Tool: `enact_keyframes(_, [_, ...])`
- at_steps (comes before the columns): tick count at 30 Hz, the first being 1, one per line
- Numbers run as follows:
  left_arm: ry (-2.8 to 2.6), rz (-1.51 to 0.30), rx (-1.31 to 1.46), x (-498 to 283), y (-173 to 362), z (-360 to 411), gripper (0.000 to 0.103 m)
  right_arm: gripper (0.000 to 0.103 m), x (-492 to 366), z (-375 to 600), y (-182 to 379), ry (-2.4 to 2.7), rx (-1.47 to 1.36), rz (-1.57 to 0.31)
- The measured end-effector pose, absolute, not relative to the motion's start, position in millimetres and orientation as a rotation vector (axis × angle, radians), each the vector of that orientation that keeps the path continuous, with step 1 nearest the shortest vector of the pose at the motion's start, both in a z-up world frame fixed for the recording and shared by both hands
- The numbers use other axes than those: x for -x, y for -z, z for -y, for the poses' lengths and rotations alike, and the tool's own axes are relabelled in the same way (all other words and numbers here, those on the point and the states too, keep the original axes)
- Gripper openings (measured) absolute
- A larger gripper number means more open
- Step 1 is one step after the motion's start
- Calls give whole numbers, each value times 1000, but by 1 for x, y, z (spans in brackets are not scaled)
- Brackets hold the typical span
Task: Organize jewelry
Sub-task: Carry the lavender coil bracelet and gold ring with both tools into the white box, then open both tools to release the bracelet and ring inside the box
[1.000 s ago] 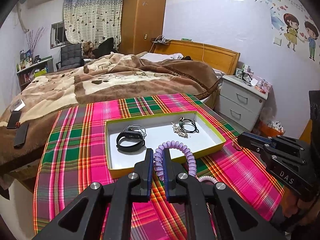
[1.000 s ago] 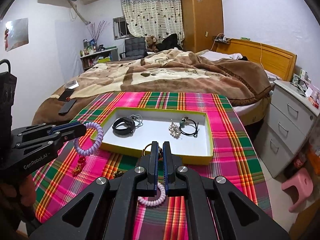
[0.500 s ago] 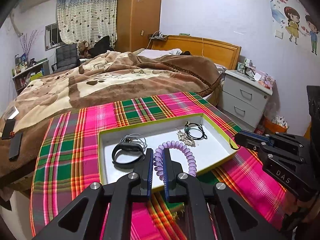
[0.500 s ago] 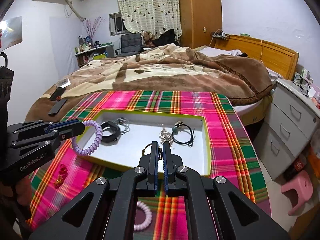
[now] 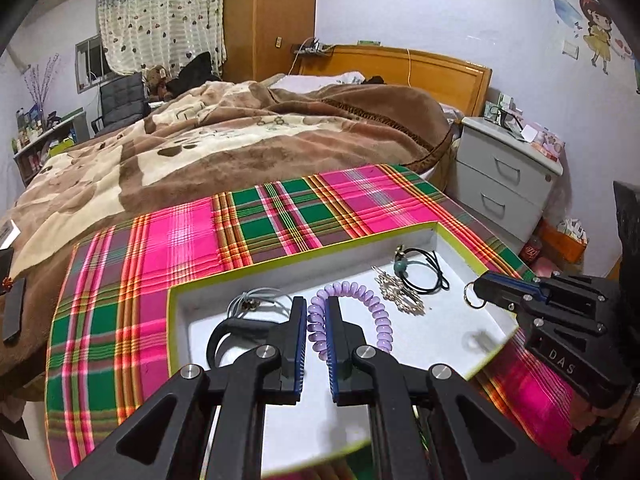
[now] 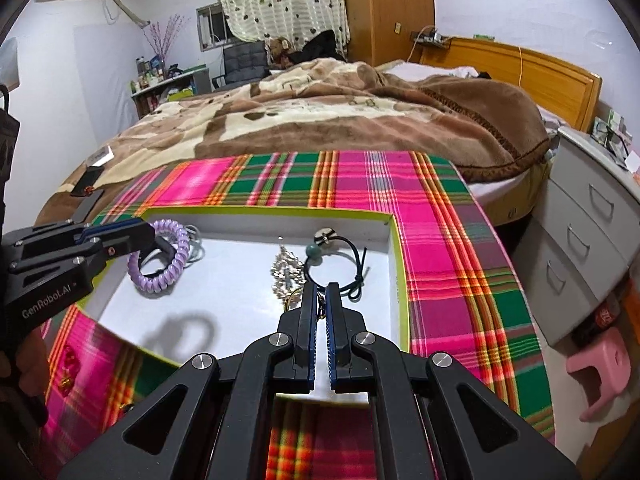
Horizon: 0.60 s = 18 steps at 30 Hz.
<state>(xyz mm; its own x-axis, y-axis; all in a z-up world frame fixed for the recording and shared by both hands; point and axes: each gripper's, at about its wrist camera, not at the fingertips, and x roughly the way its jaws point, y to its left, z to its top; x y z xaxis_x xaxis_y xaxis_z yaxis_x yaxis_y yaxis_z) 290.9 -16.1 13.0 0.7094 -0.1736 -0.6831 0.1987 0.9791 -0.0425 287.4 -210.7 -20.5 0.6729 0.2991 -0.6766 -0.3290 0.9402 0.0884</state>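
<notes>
- The left hand-held gripper (image 5: 316, 314) hangs over the white tray (image 5: 448, 336) with the yellow-green rim, its jaws nearly closed and pinching a purple spiral bracelet (image 5: 362, 298), whose loop dangles above the tray floor.
- The right hand-held gripper (image 6: 320, 294) has its jaws pressed almost together on a small gold-coloured ring (image 5: 471, 295), held over the tray's right side.
- Inside the tray lie a black band (image 5: 236, 330) with a thin grey cord (image 5: 256, 300) at the left, a silvery chain piece (image 6: 285, 270) in the middle and a black cord bracelet (image 6: 340, 268) with a green bead at the far right corner.
- The tray rests on a pink and green plaid cloth (image 6: 360, 184) covering the tabletop, in front of a bed (image 6: 340, 112) with a brown blanket.
</notes>
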Motion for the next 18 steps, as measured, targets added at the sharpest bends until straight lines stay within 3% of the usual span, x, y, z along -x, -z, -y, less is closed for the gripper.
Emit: enact_keyframes(18, [170,-910,-51,-342,25,18,9,4,-320,204,51,-332,75,-855])
